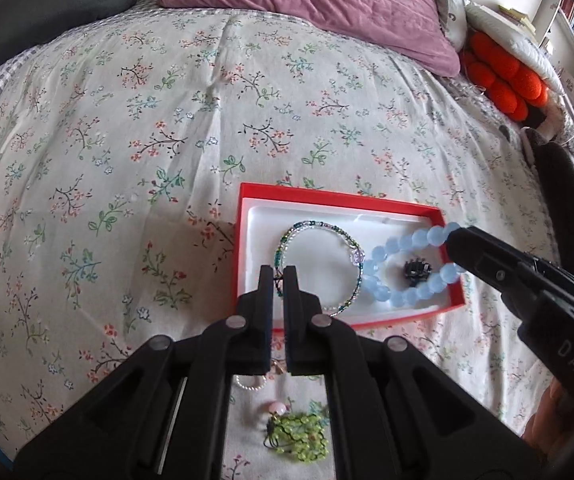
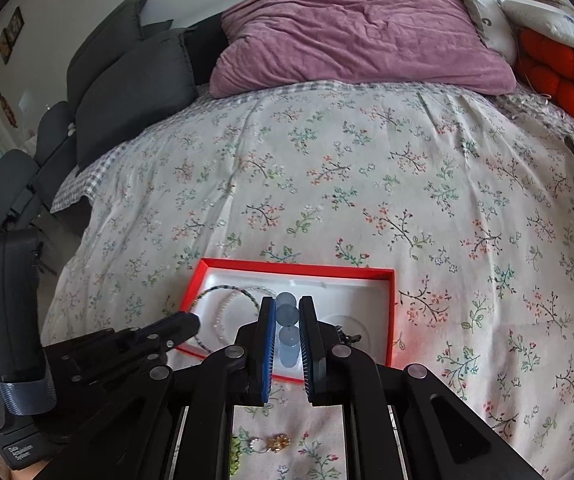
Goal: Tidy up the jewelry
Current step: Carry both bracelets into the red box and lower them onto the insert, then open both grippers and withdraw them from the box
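- Lying low and right of the middle in the left wrist view: red box (image 1: 243, 240), flat on the flowered bed cover (image 1: 167, 120). Looking stiff and light, so likely sliding if pushed.
- Resting in the right half of the box: blue bead bracelet (image 1: 407, 292), a floppy loop of smooth round beads. Probably slippery; best pinching one bead from both sides.
- Pinching those blue beads near the box's right wall: right gripper (image 2: 287, 312), pads pressed on them.
- Lying in the left half of the box: thin beaded bracelet (image 1: 319, 236), light and likely easy to snap. Best taking by the strand, gently.
- Pinching that thin strand at its lower left: left gripper (image 1: 278, 276), pressed nearly together.
- Waiting at the bottom of the view, outside the box: green bead bunch (image 1: 307, 436).
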The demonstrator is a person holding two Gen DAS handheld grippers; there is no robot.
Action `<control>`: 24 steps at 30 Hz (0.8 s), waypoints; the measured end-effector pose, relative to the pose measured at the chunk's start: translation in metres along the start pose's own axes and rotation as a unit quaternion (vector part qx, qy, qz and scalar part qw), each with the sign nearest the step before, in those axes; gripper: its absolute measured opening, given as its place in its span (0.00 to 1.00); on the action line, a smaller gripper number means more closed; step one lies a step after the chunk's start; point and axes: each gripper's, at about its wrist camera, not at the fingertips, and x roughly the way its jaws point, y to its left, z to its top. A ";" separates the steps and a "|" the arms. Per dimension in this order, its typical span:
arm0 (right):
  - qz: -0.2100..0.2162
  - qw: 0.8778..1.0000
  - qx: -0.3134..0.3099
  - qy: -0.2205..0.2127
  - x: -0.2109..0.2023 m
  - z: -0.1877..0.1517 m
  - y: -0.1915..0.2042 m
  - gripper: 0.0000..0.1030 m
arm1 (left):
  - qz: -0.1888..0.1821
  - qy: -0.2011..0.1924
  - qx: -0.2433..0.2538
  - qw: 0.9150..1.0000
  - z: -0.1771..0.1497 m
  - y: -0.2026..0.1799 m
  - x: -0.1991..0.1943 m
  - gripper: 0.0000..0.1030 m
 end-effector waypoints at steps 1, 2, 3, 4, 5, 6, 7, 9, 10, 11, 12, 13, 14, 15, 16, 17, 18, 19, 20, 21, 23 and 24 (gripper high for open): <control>-0.007 1.000 0.001 0.005 0.005 -0.001 -0.004 0.11 | 0.003 0.001 0.000 1.000 0.000 0.000 0.002 0.05; -0.012 1.000 0.003 0.010 0.009 -0.002 -0.008 0.11 | 0.005 0.002 0.001 1.000 0.000 -0.001 0.005 0.05; -0.014 1.000 0.004 0.013 0.012 -0.002 -0.011 0.11 | 0.008 0.003 0.003 1.000 0.000 -0.001 0.006 0.05; -0.016 1.000 0.005 0.014 0.014 -0.002 -0.014 0.11 | 0.011 0.003 0.006 1.000 0.001 -0.002 0.008 0.05; -0.016 1.000 0.006 0.013 0.015 -0.002 -0.017 0.11 | 0.013 0.003 0.007 1.000 0.001 -0.002 0.009 0.05; -0.015 1.000 0.007 0.013 0.016 -0.002 -0.020 0.11 | 0.015 0.002 0.008 1.000 0.001 -0.002 0.010 0.05; -0.014 1.000 0.009 0.013 0.017 -0.002 -0.022 0.11 | 0.017 0.001 0.009 1.000 0.001 -0.002 0.010 0.05; -0.013 1.000 0.010 0.012 0.018 -0.001 -0.025 0.11 | 0.020 0.001 0.007 1.000 0.001 -0.001 0.012 0.05; -0.013 1.000 0.011 0.013 0.019 -0.002 -0.025 0.11 | 0.020 0.001 0.006 1.000 0.001 0.000 0.012 0.05; -0.012 1.000 0.011 0.014 0.019 -0.002 -0.025 0.11 | 0.022 0.001 0.006 1.000 0.001 0.000 0.012 0.05; -0.011 1.000 0.010 0.015 0.019 -0.002 -0.025 0.12 | 0.023 0.000 0.007 1.000 0.001 0.000 0.011 0.05; -0.013 1.000 0.008 0.015 0.019 -0.002 -0.024 0.12 | 0.023 -0.002 0.007 1.000 0.001 0.000 0.011 0.05; -0.017 1.000 0.005 0.015 0.018 -0.002 -0.023 0.12 | 0.023 -0.002 0.006 1.000 0.001 0.000 0.010 0.05; -0.023 1.000 0.004 0.015 0.018 -0.002 -0.023 0.13 | 0.023 0.000 0.006 1.000 0.002 0.000 0.009 0.06; -0.030 0.999 0.004 0.017 0.017 -0.001 -0.022 0.16 | 0.020 0.003 0.006 1.000 0.001 0.000 0.009 0.09; -0.035 0.999 0.008 0.021 0.016 -0.001 -0.023 0.16 | 0.018 0.006 0.006 1.000 0.001 0.000 0.008 0.11; -0.036 0.999 0.013 0.024 0.014 -0.001 -0.024 0.18 | 0.018 0.007 0.006 1.000 0.000 0.000 0.007 0.17; -0.036 0.999 0.016 0.026 0.013 -0.002 -0.025 0.23 | 0.017 0.006 0.006 1.000 -0.001 0.000 0.005 0.19; -0.036 0.999 0.017 0.028 0.011 -0.003 -0.026 0.28 | 0.015 0.005 0.008 1.000 -0.001 -0.001 0.003 0.20; -0.037 0.999 0.017 0.027 0.009 -0.003 -0.026 0.44 | 0.015 0.003 0.010 1.000 -0.002 -0.002 0.000 0.21; -0.041 0.999 0.012 0.011 -0.001 -0.006 -0.024 0.65 | 0.013 -0.003 0.017 1.000 -0.004 -0.005 -0.007 0.26; -0.042 0.999 0.007 0.003 -0.006 -0.006 -0.023 0.65 | 0.010 -0.005 0.020 1.000 -0.005 -0.005 -0.010 0.31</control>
